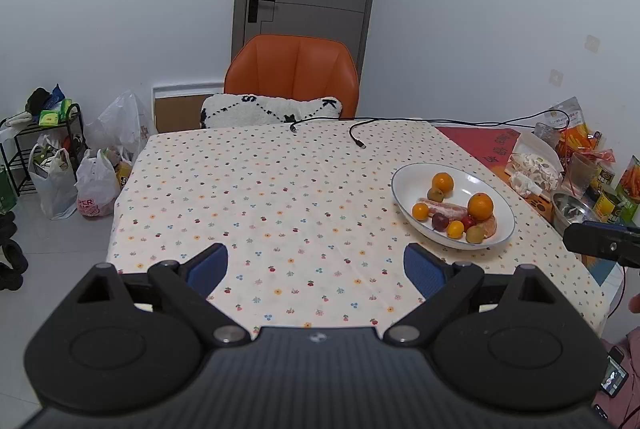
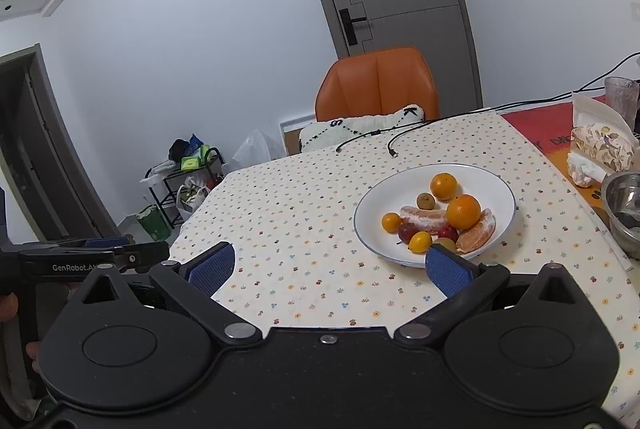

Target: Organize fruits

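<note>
Both pairs of your fingers, left gripper (image 1: 316, 265) and right gripper (image 2: 332, 265), stood apart and empty above the counter (image 1: 256, 197), while every fruit in view already lay together in the white plate (image 2: 496, 189), which fits fruit gathered or awaiting sorting.

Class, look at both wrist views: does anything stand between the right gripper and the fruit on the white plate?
Nothing visible does. The right gripper, jaws open, hangs just short of the white oval plate of fruit, with only bare dotted tablecloth between.
</note>
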